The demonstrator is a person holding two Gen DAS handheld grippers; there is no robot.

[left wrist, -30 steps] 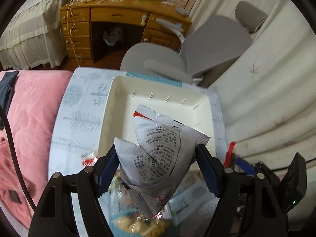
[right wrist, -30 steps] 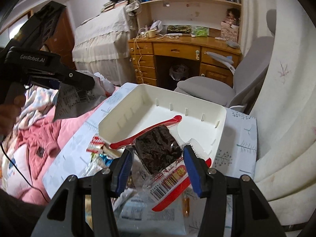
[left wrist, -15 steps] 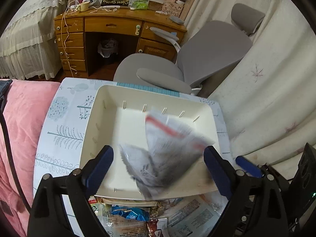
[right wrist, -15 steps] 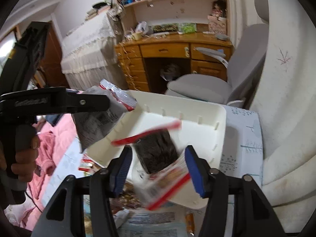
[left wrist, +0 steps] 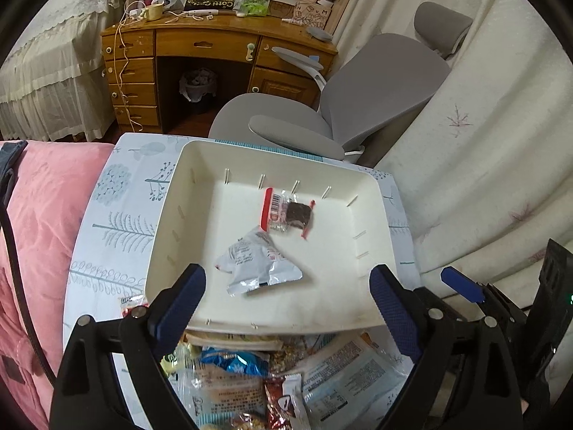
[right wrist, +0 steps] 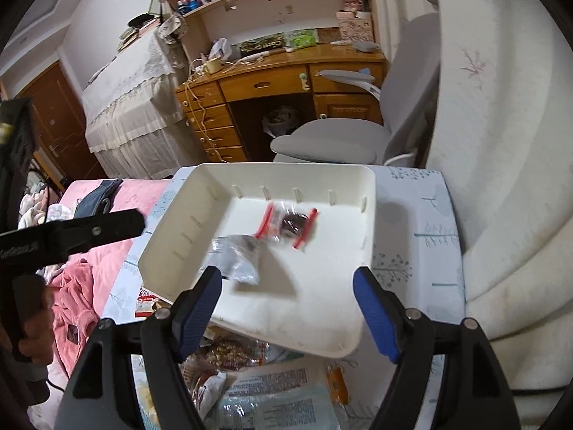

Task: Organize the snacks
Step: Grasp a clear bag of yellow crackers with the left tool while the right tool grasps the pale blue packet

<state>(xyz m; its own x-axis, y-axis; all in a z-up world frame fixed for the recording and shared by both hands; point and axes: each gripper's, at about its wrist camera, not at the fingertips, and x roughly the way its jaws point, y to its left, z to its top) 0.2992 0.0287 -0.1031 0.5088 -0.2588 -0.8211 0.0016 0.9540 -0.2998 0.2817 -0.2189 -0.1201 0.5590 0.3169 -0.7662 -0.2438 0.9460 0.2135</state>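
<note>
left hand-held gripper (left wrist: 286,308) agape, right hand-held gripper (right wrist: 288,308) opening

A smooth, matt cream plastic tray (left wrist: 372,215) held a crinkled, shiny silver foil packet (left wrist: 256,263) and a glossy clear plastic packet (left wrist: 286,213) with red edges. It sat on a printed cloth (left wrist: 118,222) beside a soft pink blanket (left wrist: 46,215). Behind stood a varnished wooden desk (left wrist: 215,46) and a grey fabric chair (left wrist: 376,86).

white tray (left wrist: 372,215): holding silver packet (left wrist: 256,267), crumpled, near front; clear red-edged packet (left wrist: 288,213) of dark snack, flat, behind it. loose snacks (left wrist: 250,376) heaped before tray.
</note>
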